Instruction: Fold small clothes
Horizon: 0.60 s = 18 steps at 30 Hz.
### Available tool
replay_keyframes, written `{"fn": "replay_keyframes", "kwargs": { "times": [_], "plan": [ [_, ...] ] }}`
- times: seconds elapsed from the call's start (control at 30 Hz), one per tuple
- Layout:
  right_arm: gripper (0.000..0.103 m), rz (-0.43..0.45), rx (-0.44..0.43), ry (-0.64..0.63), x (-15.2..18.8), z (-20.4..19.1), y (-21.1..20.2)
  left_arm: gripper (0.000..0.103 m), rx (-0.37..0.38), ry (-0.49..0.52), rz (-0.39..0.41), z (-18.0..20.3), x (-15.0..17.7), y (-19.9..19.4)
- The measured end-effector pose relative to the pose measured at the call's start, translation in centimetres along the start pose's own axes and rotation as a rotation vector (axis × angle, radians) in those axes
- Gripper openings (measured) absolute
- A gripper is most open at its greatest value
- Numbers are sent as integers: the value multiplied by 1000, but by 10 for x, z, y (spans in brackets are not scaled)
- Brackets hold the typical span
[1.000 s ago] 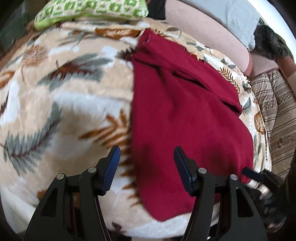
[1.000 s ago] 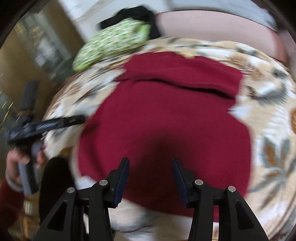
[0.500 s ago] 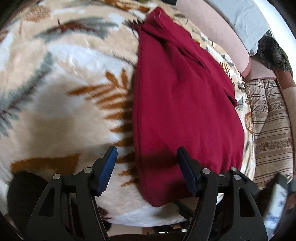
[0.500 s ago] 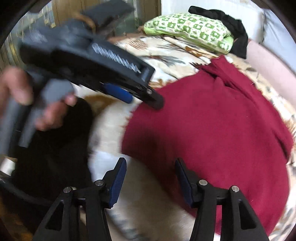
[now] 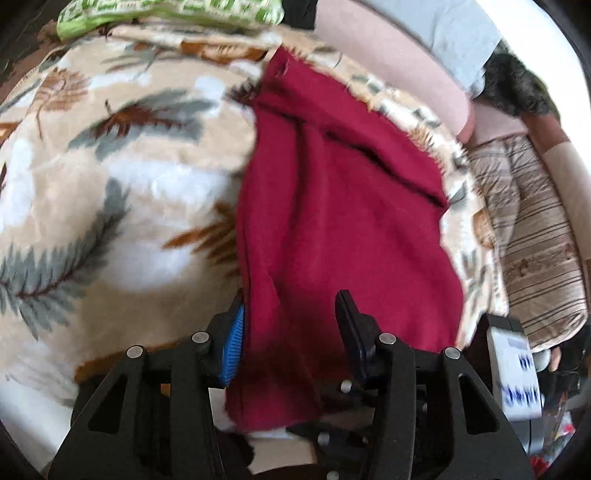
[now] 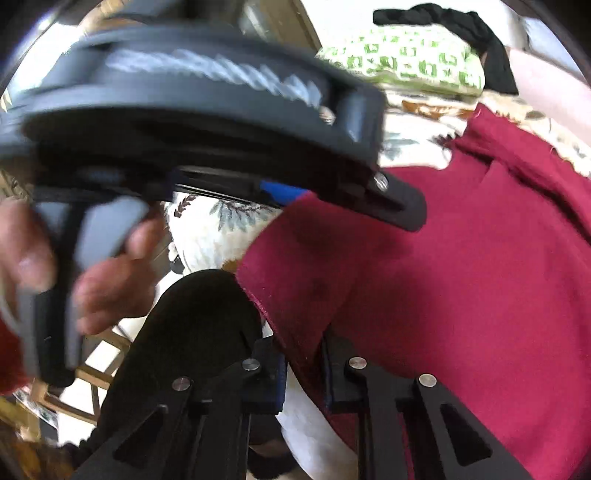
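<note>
We see a red garment [image 5: 343, 206] lying on a leaf-print blanket [image 5: 110, 177], with its near edge hanging off the front of the blanket toward us. Part of it is already folded over along the far right side, where a dark crease runs across.

Our left gripper [image 5: 291, 332] has just been closing, and the near left corner of the garment sits between its jaws. The blue pad on one side lies against the cloth edge; the other finger [image 5: 351, 325] stands over the fabric with a gap, so we cannot say the cloth is truly pinched — the jaws are at a middling width.

Our right gripper [image 6: 304, 369] has also just been closing and is now narrow, its pads pressing a fold of the garment's near hem from both sides. In the right wrist view the left gripper looms large and blurred at the upper left, its tip over the garment's corner, with the person's hand [image 6: 103, 273] wrapped on its grey handle.

At the far end of the blanket lies a green-patterned pillow [image 6: 406, 62], with a black cloth [image 6: 480, 33] draped behind it. To the right, in the left wrist view, a striped cushion [image 5: 535, 240] runs alongside the blanket.
</note>
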State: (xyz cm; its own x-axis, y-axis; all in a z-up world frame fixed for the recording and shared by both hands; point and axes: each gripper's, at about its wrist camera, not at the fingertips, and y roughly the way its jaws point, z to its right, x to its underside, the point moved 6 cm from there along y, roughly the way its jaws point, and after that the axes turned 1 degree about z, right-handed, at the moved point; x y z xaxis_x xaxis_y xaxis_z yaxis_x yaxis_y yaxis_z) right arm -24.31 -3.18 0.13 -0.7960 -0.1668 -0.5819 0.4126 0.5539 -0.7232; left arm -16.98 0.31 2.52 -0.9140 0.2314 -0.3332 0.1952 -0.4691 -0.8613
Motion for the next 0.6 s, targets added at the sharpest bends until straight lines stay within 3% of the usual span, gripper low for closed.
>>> {"fn": "replay_keyframes", "kwargs": {
  "times": [0.07,0.17,0.27,0.3,0.47,0.6],
  "plan": [
    [17,-50,10,43,8,8,9,46,-42,-3,-19,-7,8,10],
    [21,-37,-34,80,20,12,-20,46,-70,-8,-5,-19,13,9],
    [50,68,17,131,31,30,-79,51,-61,-50,12,-29,13,2],
    [52,110,60,162,37,42,-100,56,-54,-65,16,-32,13,0],
    [54,134,276,401,77,118,-158,59,-55,-74,1,-32,20,1],
    [54,91,330,537,110,150,-164,59,-84,-65,-31,-32,26,10]
  ]
}}
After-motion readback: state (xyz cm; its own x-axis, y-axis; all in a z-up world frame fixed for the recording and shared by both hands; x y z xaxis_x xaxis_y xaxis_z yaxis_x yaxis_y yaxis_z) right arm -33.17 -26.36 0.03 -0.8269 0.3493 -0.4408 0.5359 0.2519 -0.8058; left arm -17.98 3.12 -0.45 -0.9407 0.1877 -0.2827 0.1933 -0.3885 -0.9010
